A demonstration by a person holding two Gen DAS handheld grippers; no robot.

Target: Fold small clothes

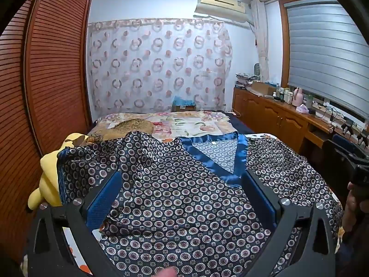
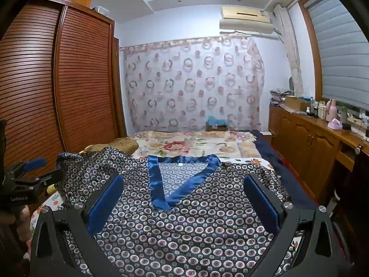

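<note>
A dark navy satin top (image 2: 184,226), printed all over with small white and maroon rings, lies spread front up across the near end of the bed. Its bright blue V-neck band points toward the near edge; its left sleeve is rumpled.

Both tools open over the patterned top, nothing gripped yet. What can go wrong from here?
1. The patterned top looks satiny, so a shallow pinch by the right tool may slip.
2. Its bunched sleeve drapes over the yellow plush toy; the left tool may snag or drag it.
3. The blue V-neck trim lies uneven, so folds may come out skewed.
</note>
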